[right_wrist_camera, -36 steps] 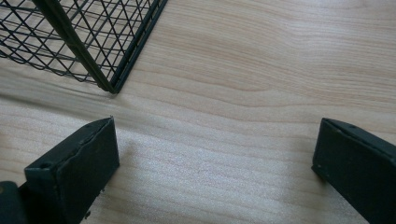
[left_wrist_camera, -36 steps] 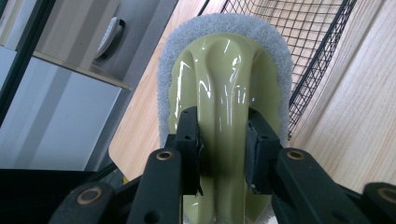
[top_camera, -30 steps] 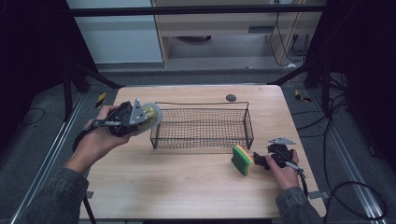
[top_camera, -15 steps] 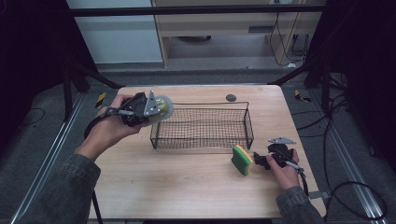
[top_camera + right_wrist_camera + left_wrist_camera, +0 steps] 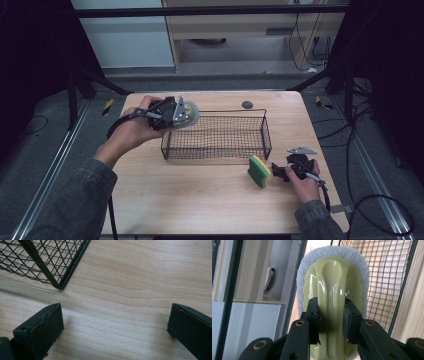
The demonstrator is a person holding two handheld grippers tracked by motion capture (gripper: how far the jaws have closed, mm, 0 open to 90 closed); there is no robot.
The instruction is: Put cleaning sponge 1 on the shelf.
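The scrubber [image 5: 333,285], clamped by its handle in the left gripper [image 5: 170,114], is now carried further right, over the basket's [image 5: 216,150] near-left corner. The right gripper [image 5: 287,170] is kept wide open beside the sponge [image 5: 258,171].

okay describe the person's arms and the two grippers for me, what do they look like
Both forearms wear dark grey-green sleeves. The left gripper is black, with two flat rectangular pads on arms fixed by brass-coloured pins, and a grey three-cornered plate on top. The right gripper has black, blocky jaws; a thin black cable trails from it past the wrist.
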